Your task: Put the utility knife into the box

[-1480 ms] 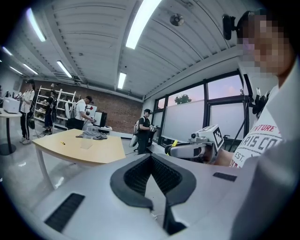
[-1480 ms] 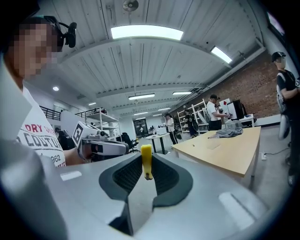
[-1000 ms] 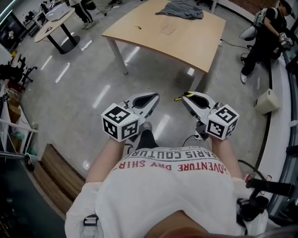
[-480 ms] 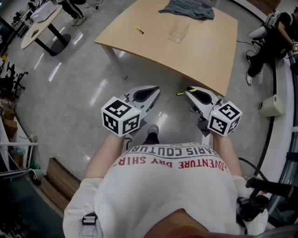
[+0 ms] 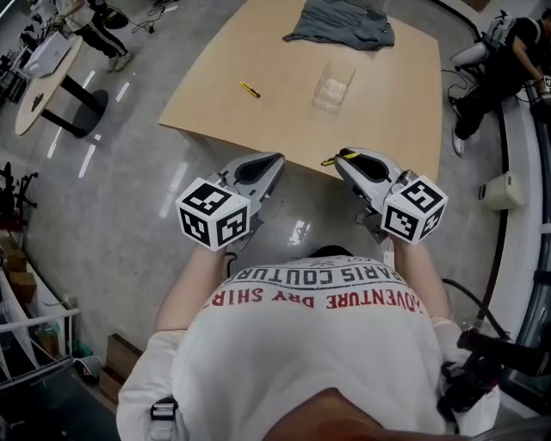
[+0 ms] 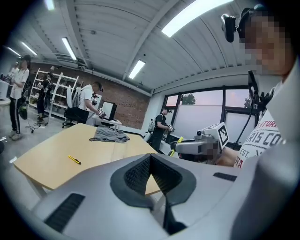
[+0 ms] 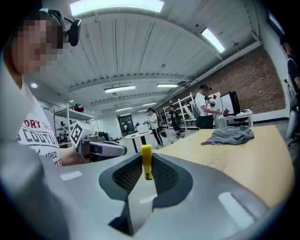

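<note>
Step in hand: the approach. You stood just short of the table (image 5: 258,121), and neither tool had reached over it, so nothing of the pick had begun.

Knife: the knife (image 5: 250,90), small and yellow, lay flat on the bare tabletop towards its left part, touching nothing.

Box: the box (image 5: 331,86), clear and open-topped, stood to the right of the knife and well apart from it, with a grey cloth (image 5: 340,21) heaped beyond it at the far edge.

Left tongs: the left tongs (image 5: 277,159) were clenched tip to tip with nothing between them, held at the near edge of the table.

Right tongs: the right tongs (image 5: 344,155) were pinched on a thin yellow strip (image 7: 146,164) that stuck out past the tips. What that strip was, I could not tell.

Next move, as I judge it: the knife lay nearer your left side, so you would need to carry the left tongs out over it, release them, and line them across its narrow body before closing.

Watch for: a thin knife lying flat calls for the tips to come right down to the tabletop.
</note>
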### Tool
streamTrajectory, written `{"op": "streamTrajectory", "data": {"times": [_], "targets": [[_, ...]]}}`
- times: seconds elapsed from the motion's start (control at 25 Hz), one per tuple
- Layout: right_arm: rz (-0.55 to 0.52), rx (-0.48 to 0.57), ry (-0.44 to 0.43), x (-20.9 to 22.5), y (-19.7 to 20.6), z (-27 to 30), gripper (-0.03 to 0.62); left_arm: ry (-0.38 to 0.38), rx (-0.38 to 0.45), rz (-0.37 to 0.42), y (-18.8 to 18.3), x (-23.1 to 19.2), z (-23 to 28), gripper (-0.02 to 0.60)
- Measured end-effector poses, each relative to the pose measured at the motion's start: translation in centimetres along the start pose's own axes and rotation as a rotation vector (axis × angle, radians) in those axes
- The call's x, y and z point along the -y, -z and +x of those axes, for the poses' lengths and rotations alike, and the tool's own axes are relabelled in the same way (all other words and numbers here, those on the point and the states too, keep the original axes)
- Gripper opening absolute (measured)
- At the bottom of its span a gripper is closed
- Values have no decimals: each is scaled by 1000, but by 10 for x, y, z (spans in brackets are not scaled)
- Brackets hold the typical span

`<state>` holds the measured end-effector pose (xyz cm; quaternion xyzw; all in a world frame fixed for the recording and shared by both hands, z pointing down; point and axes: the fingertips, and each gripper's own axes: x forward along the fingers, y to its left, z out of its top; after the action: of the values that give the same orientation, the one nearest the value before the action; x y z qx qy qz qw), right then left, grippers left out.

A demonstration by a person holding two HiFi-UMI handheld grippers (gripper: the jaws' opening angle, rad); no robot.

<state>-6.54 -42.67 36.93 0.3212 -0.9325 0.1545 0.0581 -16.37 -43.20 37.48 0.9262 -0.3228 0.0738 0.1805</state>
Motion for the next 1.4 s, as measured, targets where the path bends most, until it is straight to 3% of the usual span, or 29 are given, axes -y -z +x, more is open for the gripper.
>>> {"op": "streamTrajectory", "data": {"times": [0.48, 1.0, 1.2, 1.4], "targets": [[-4, -38, 34, 130, -39, 61, 58, 19, -41, -45, -44, -82, 110, 2], [-97, -90, 96, 238, -6, 129, 58, -15, -107, -106, -3, -151, 180, 2], [-182, -137, 145, 251, 0, 151, 58, -18, -110, -131, 0, -158, 180, 2], [-194, -199, 188, 266, 22, 164, 58, -22, -114, -149, 4, -156, 177, 2]]}}
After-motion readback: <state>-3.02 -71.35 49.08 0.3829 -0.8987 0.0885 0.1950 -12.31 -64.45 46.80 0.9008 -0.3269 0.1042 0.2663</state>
